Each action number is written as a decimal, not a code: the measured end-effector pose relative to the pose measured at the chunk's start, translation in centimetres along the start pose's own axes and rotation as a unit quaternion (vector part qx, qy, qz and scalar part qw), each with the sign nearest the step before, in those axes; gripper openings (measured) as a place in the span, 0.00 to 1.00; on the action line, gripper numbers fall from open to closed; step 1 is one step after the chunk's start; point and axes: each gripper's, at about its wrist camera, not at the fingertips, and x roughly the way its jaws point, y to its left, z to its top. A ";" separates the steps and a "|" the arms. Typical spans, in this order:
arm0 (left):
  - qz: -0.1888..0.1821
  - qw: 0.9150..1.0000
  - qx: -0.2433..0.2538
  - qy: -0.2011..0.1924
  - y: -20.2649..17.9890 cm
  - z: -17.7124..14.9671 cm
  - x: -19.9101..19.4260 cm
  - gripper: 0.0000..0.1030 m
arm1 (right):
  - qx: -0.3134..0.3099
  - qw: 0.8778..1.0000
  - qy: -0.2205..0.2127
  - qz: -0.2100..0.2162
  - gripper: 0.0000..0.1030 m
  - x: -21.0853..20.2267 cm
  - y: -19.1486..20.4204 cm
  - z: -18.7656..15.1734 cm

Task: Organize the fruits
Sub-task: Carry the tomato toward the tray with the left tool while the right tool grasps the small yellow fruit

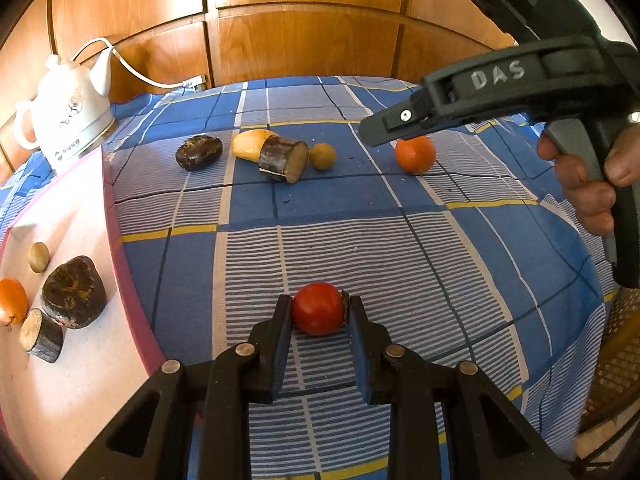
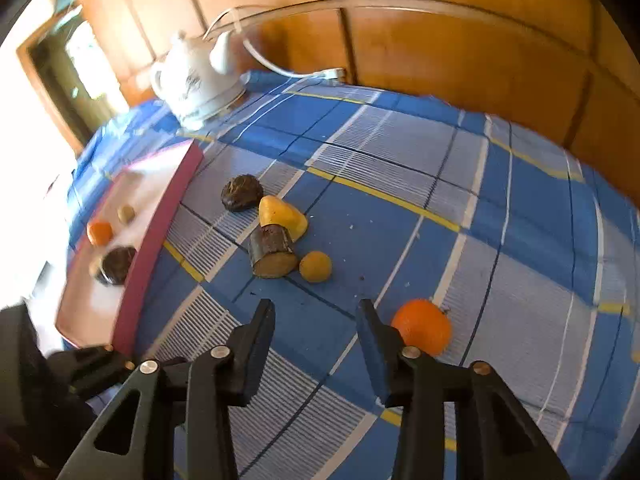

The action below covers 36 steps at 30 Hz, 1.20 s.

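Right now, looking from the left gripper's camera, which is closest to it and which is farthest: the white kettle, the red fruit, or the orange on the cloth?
1. Red fruit: right between the left gripper's jaws, pinched.
2. Orange: farther out on the blue checked cloth, to the right.
3. White kettle: farthest, at the back left corner by the wooden wall.

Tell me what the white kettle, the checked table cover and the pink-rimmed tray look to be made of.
Kettle: probably glazed ceramic; glossy white body with a printed motif, though coated plastic is possible.
Table cover: woven cloth, matte; printed blue checks and stripes, soft creases at the edges.
Tray: likely plastic or painted wood; smooth pale surface, flat pink rim. Hard to tell which.
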 end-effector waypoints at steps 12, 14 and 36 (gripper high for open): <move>-0.003 1.000 0.002 -0.004 0.0 -0.1 -0.1 0.27 | -0.107 0.992 0.054 -0.037 0.39 4.8 1.6 1.9; -0.003 1.000 0.002 -0.005 0.0 -0.1 -0.1 0.27 | -0.110 0.992 0.060 -0.034 0.39 5.3 1.7 2.1; -0.006 1.000 0.002 -0.010 0.0 -0.2 -0.2 0.27 | -0.076 0.991 0.107 -0.015 0.23 4.9 1.6 -1.0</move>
